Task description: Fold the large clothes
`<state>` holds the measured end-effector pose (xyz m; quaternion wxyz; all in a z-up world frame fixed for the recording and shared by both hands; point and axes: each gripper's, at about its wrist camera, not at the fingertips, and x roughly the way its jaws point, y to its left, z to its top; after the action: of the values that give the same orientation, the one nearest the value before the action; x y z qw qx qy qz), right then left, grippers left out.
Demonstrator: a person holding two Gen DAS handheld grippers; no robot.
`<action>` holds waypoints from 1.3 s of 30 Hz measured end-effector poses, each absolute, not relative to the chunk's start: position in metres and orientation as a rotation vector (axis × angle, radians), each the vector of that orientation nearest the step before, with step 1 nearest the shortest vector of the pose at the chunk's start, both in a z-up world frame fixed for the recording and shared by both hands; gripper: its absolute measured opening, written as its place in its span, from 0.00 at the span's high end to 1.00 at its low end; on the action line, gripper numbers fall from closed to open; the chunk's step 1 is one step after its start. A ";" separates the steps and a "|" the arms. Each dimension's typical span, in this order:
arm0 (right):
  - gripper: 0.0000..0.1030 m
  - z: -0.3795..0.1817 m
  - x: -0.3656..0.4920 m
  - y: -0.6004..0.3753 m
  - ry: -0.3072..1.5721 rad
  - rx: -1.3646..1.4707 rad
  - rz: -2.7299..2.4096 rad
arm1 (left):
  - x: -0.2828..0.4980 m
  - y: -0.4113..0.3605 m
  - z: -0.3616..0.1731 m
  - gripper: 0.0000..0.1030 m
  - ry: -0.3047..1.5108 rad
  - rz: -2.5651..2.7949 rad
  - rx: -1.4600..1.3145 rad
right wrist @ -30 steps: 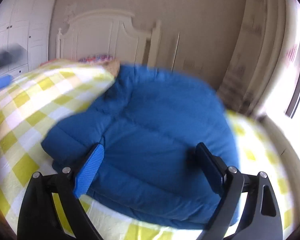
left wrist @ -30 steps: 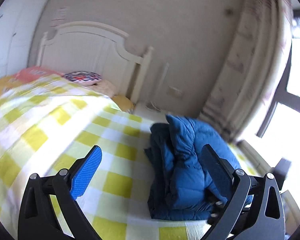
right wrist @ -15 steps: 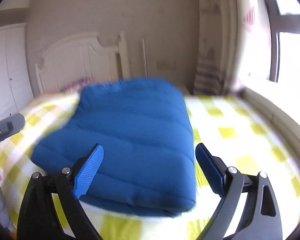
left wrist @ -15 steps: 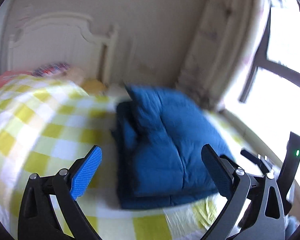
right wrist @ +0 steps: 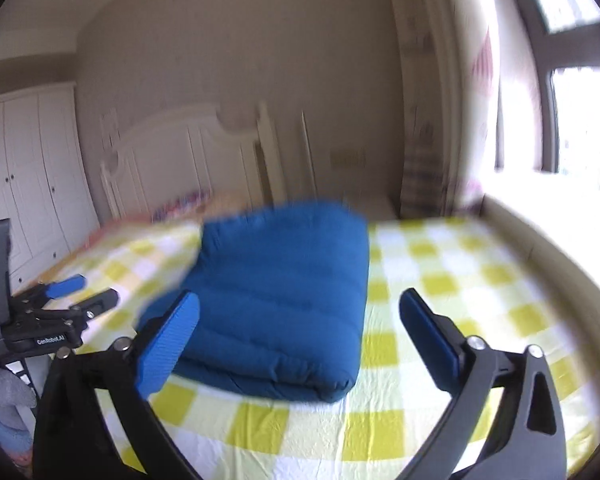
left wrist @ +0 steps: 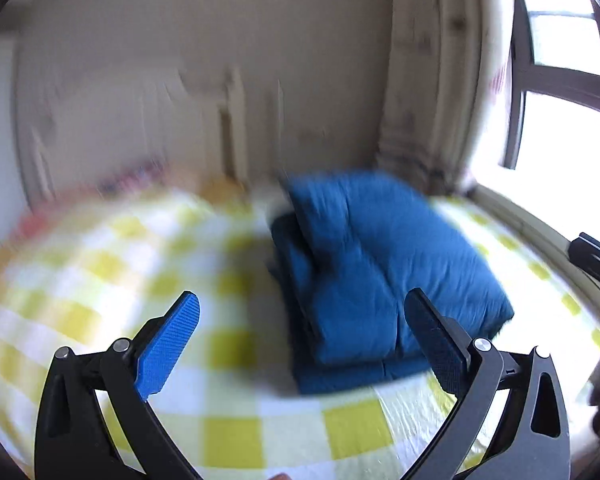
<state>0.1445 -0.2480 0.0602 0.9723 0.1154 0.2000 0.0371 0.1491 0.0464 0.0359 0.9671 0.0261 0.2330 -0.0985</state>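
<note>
Left wrist view: your left gripper (left wrist: 300,320) is hanging over the bed (left wrist: 228,436) with its jaws spread wide and nothing between them. The jacket (left wrist: 380,272) is lying right of centre in the frame, a blue quilted bundle already folded into a thick block, with a looser flap standing up along its left edge. The picture is smeared by motion, so the seams are hard to read. At the far right edge, part of the other gripper is showing.

Right wrist view: your right gripper (right wrist: 300,320) is also holding its jaws wide and carrying nothing. The jacket (right wrist: 284,300) is sitting in the middle of the frame on the checked bed (right wrist: 440,280), its rounded fold edge facing you near the bottom. The left gripper (right wrist: 80,288) is showing at the left edge, apart from the jacket.

Judging by the puffed, ribbed surface, this jacket is soft, light and springy, with a shell that looks slick: it is likely going to bulge back open and slide under a shallow pinch. If more folding is needed, you are best taking it deep at the stacked edge, catching all layers at once, one gripper near each corner, rather than nipping the top skin alone.
</note>
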 end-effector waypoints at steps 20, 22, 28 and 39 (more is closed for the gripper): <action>0.02 0.059 0.103 -0.200 0.447 0.164 0.051 | 0.097 0.031 0.042 0.04 0.502 -0.075 0.081; 0.02 0.058 0.104 -0.197 0.453 0.162 0.053 | 0.097 0.032 0.041 0.04 0.507 -0.074 0.073; 0.02 0.056 0.105 -0.195 0.464 0.159 0.059 | 0.099 0.034 0.038 0.04 0.519 -0.072 0.063; 0.02 0.054 0.105 -0.194 0.473 0.161 0.065 | 0.102 0.036 0.034 0.04 0.540 -0.075 0.052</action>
<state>0.1053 -0.1941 0.0545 0.9684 0.0797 0.2340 0.0321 0.1018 0.0364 0.0338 0.9627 0.0259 0.2667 -0.0372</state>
